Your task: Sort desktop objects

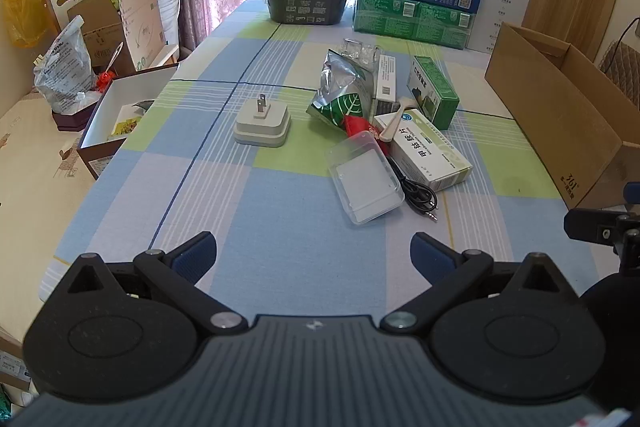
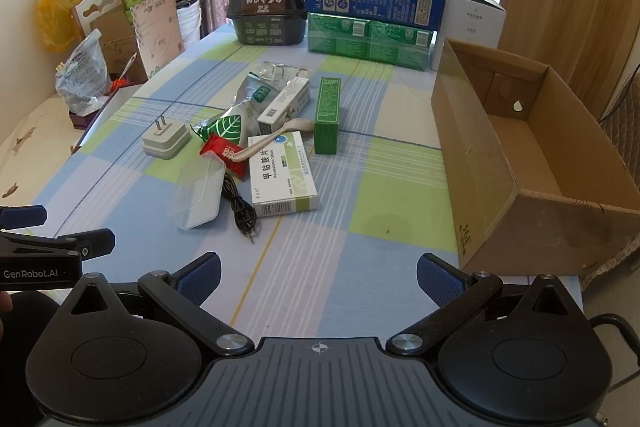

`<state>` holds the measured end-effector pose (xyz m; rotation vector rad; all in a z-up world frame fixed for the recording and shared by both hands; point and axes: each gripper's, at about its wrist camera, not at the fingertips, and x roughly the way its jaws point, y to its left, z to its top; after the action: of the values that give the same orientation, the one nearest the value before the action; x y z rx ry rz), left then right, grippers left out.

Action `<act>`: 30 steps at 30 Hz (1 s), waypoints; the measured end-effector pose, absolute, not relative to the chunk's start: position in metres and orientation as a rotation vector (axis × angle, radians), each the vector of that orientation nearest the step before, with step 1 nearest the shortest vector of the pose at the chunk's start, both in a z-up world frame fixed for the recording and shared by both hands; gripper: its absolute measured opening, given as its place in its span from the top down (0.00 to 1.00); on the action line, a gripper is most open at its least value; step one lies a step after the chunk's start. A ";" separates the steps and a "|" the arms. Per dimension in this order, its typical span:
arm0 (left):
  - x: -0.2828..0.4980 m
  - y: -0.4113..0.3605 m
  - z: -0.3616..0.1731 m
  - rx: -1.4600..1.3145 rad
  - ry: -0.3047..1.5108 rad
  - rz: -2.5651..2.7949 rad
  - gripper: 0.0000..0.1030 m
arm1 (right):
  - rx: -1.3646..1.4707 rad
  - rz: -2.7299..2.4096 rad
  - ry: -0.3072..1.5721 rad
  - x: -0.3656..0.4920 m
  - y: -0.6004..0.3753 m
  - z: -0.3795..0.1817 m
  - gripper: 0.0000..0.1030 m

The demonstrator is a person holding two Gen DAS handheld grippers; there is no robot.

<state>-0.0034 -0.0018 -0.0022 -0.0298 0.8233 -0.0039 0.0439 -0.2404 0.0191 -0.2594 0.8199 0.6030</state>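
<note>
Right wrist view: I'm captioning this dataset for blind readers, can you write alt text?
An open right gripper hovers over a checked tablecloth strewn with a pill box, clear plastic case, black cable and wall plug. An open cardboard box sits to the right.

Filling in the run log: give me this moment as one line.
left gripper: open, empty | right gripper: open, empty | clutter pile, medicine box included: untouched | cardboard box: empty
</note>
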 end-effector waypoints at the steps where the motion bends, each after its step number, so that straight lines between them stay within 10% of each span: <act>1: -0.003 -0.002 -0.002 -0.030 0.823 -0.003 0.02 | -0.261 0.605 0.818 0.044 -0.240 0.019 0.02; 30: -0.003 0.000 -0.002 -0.031 0.824 0.018 0.02 | -0.276 0.636 0.815 0.044 -0.241 0.019 0.02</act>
<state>-0.0034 0.0003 -0.0020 -0.0314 0.8241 0.0175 0.0439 -0.2411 0.0194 -0.2760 0.8152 0.6364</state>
